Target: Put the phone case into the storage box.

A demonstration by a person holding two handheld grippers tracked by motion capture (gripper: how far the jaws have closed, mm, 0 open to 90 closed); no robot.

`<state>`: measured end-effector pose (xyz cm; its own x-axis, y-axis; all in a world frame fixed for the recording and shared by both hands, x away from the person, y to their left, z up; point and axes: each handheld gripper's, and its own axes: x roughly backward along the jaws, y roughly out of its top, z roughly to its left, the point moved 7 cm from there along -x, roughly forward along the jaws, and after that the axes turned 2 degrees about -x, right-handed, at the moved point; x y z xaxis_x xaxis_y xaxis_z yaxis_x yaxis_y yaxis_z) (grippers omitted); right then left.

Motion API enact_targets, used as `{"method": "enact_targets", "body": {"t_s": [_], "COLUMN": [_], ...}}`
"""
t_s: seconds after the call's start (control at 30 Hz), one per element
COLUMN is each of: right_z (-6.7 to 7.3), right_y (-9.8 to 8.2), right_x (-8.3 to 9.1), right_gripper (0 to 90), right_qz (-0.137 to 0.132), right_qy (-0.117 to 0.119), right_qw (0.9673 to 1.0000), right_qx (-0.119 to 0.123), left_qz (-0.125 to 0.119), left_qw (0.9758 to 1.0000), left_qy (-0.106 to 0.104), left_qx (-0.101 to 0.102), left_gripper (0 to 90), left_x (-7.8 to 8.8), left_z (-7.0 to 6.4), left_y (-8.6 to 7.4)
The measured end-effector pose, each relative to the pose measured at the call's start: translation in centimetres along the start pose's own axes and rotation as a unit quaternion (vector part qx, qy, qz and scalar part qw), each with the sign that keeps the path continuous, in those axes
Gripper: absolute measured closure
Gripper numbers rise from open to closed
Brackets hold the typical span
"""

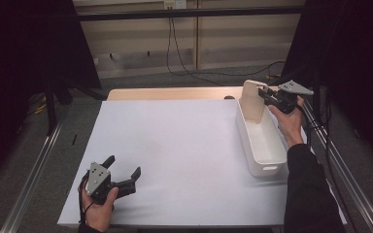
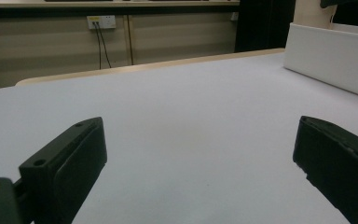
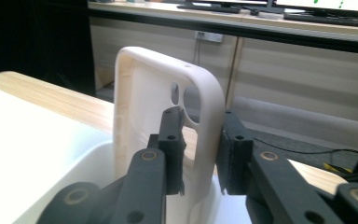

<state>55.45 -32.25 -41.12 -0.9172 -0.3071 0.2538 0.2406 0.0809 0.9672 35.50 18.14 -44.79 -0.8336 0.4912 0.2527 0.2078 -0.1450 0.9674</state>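
right tongs [image 1: 267, 98] are clamped on the side edge of a cream phone case [image 1: 253, 101], near its camera cutout. the case stands upright over the far end of the white bin [image 1: 267, 167], at the right side of the counter [image 1: 175, 145]. whether its lower edge touches the bin floor cannot be told.

risks from here, as judgement:
1. the grip is on 1 thin wall only. a soft case may flex or pivot between the jaws, so a quick wrist turn could let it swing or slip out.
2. if released while upright, the case would likely tip and fall against the bin wall, or over the rim onto the counter.
3. a lateral move with the case low could catch the bin wall and drag the light bin.

pose: the right hand [image 1: 286, 119] reaches along the bin's outer side, forearm extended, tongs pointing left toward the case. the left hand [image 1: 99, 204] rests low at the near left of the counter; left tongs [image 1: 124, 172] are spread wide, holding nothing, well apart from the bin.
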Motion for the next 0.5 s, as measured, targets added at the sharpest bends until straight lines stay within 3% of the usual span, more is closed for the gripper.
{"method": "enact_targets", "body": {"t_s": [0.5], "right_z": [-0.3], "right_y": [-0.6], "right_x": [-1.1], "right_gripper": [65.7], "right_qz": [0.015], "right_qy": [-0.023], "right_qw": [0.9995], "right_qx": [0.014], "left_qz": [0.001], "left_qw": [1.0000], "left_qy": [0.003], "left_qx": [-0.003], "left_gripper": [2.8], "left_x": [-0.1], "left_z": [0.0], "left_y": [0.0]}}
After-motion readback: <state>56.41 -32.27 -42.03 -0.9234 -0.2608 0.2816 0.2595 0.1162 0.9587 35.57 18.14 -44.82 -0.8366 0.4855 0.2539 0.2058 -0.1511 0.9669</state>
